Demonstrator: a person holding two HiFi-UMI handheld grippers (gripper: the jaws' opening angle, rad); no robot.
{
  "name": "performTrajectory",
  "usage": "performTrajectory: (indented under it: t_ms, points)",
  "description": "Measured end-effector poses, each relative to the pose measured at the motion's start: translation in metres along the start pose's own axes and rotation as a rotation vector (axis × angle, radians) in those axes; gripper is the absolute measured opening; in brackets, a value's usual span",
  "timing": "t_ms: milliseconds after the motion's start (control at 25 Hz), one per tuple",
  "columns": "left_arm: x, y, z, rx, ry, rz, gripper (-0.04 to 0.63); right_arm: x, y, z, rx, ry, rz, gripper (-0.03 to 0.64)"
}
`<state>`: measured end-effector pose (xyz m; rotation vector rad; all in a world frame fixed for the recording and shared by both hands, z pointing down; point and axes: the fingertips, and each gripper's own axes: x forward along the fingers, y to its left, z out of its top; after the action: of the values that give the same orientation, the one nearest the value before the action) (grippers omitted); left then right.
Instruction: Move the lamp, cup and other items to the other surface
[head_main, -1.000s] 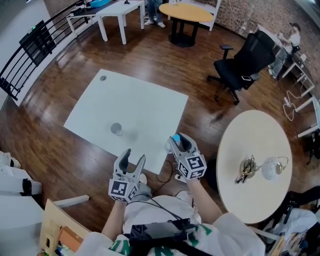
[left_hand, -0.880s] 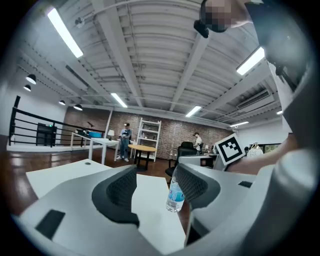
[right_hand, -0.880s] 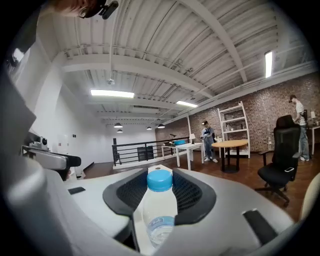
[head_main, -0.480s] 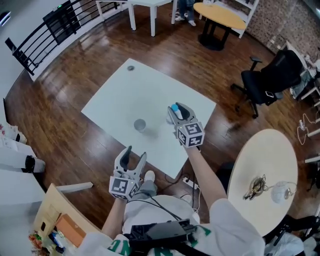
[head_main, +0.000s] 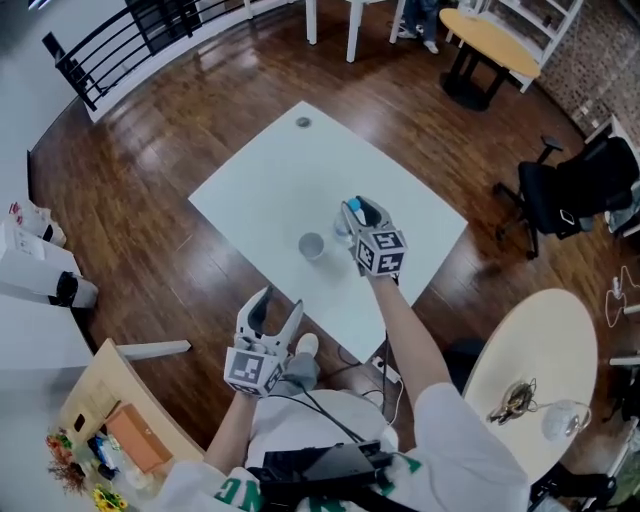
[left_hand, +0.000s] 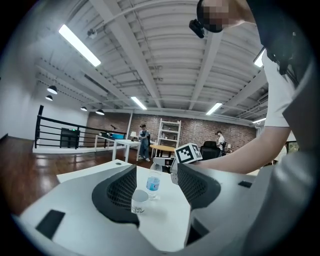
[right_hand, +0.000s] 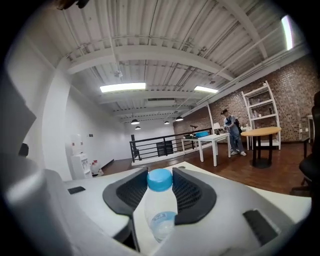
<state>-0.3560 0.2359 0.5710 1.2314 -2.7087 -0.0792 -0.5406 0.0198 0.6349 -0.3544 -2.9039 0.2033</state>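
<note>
Right gripper (head_main: 362, 212) at frame centre grasps a blue-capped water bottle (right_hand: 160, 210) beside the paper cup (head_main: 312, 245) on the white tabletop (head_main: 270, 190); left gripper (head_main: 276, 303), lower centre, hangs released.

A clear plastic bottle with a blue cap (right_hand: 161, 215) stands upright, clamped in the right gripper (head_main: 360, 208), near a small white paper cup (head_main: 311, 245) standing on the white square table (head_main: 270, 180).

i see the cup (head_main: 311, 245) on the square table (head_main: 290, 180), bottle (right_hand: 160, 181) just right of it — lamp (head_main: 562, 420) on the round table (head_main: 540, 340), far right.
</note>
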Motion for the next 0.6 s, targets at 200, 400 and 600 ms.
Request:
performTrajectory:
  t_ms: [200, 400, 600]
  points:
    - [0.003, 0.007, -0.004, -0.009, -0.006, 0.022, 0.235, 0.013, 0.007, -0.004, -0.016, 0.004, 0.001, 0.23]
    - [0.009, 0.0, 0.003, -0.012, -0.008, 0.002, 0.235, -0.006, 0.008, 0.012, 0.003, -0.053, 0.005, 0.35]
    - [0.017, -0.018, 0.012, -0.005, -0.039, -0.038, 0.235, -0.064, 0.023, 0.051, -0.032, -0.164, 0.017, 0.35]
